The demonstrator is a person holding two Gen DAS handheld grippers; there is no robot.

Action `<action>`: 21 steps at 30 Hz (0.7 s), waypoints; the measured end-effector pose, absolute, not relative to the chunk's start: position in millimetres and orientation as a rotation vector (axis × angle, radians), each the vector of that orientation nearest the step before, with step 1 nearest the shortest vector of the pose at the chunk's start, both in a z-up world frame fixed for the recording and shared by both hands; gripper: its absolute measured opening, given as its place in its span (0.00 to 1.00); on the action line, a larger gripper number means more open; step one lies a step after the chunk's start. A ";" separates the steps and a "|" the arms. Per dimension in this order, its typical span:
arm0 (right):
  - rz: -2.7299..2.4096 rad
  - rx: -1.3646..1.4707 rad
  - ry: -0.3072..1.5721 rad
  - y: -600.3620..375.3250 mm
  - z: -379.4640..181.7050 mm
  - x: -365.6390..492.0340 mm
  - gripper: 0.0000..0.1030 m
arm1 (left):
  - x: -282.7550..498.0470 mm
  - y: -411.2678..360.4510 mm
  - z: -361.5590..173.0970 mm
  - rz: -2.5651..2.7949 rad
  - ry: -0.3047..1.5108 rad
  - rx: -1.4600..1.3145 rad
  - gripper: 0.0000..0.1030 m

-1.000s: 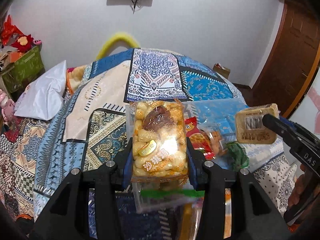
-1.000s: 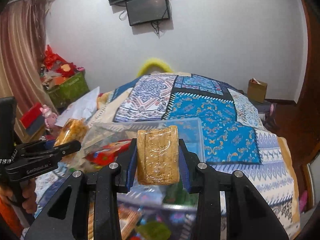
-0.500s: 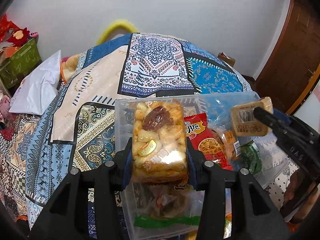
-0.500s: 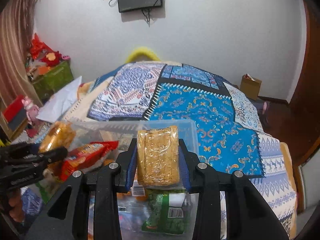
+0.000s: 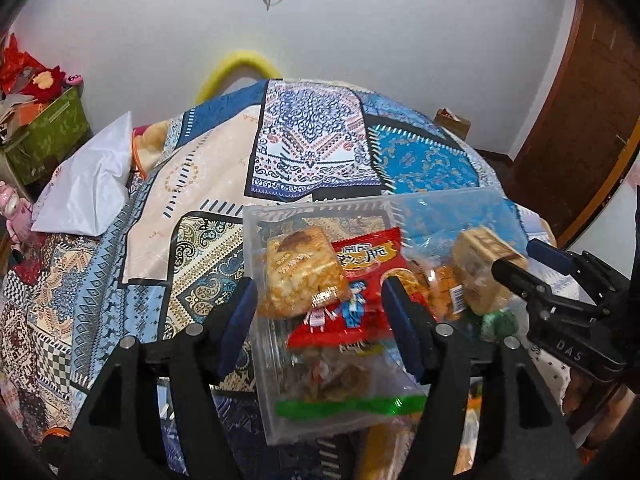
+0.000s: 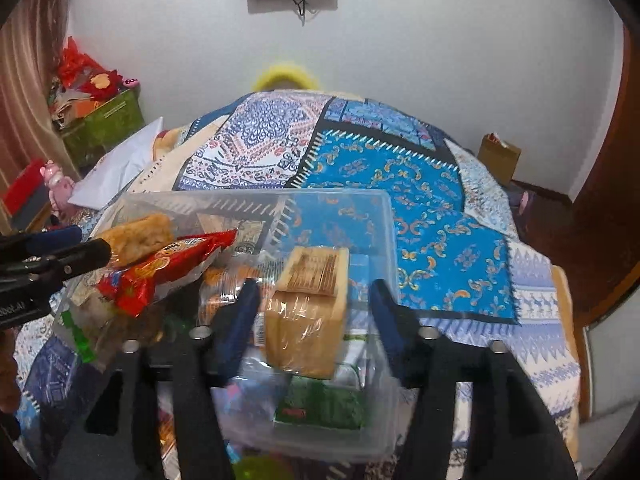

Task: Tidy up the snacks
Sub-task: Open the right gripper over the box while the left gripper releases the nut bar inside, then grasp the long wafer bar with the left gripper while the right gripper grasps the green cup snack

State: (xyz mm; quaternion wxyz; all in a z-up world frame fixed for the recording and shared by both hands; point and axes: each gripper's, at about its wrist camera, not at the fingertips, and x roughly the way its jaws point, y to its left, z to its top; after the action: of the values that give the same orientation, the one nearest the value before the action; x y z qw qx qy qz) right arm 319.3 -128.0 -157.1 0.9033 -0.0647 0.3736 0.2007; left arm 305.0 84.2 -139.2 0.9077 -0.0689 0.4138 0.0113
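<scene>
Now both grippers have just been opening over the clear bin [image 5: 256, 216]: left gripper [image 5: 316, 304] spread, golden snack pack [image 5: 300, 272] loose w/ long axis toward 11 o'clock, right gripper [image 6: 310, 306] spread, wrapped cake [image 6: 308, 312] dropping btwn jaws, long axis 12–6.

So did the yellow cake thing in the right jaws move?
Yes. The wrapped cake was clamped upright; the right gripper's jaws have just been opening, and it now tilts, dropping toward the clear bin.

— Where's the bin [image 5: 256, 216] from my left camera?
— Lower centre, on the bed [image 5: 224, 184]. The nut cake [image 5: 300, 272] lies in it, left of the chip packet [image 5: 364, 276]; the pillow [image 5: 88, 188] sits far left.
</scene>
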 end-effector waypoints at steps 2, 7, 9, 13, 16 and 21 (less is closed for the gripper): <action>0.417 -0.136 0.760 -129.3 -151.5 312.4 0.68 | 296.6 82.9 -133.8 0.021 0.853 -0.139 0.63; 0.428 -0.132 0.735 -134.6 -137.4 293.9 0.68 | 269.4 78.8 -121.0 0.006 0.835 -0.126 0.63; 0.439 -0.118 0.726 -138.8 -131.6 285.0 0.68 | 256.9 76.6 -117.0 -0.009 0.830 -0.127 0.63; 0.466 -0.093 0.709 -144.2 -124.5 265.5 0.68 | 235.9 67.6 -112.7 -0.044 0.828 -0.125 0.63; 0.479 -0.089 0.707 -146.9 -123.9 251.3 0.68 | 220.9 58.2 -112.6 -0.068 0.830 -0.124 0.63; 0.495 -0.087 0.716 -151.7 -127.0 230.5 0.68 | 201.3 42.2 -121.1 -0.110 0.854 -0.114 0.63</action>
State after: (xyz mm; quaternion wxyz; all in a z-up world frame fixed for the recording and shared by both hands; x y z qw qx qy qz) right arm 230.5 -151.7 -127.0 0.9058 -0.0420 0.3469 0.2397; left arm 201.3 42.2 -121.1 0.9073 -0.0551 0.4135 -0.0531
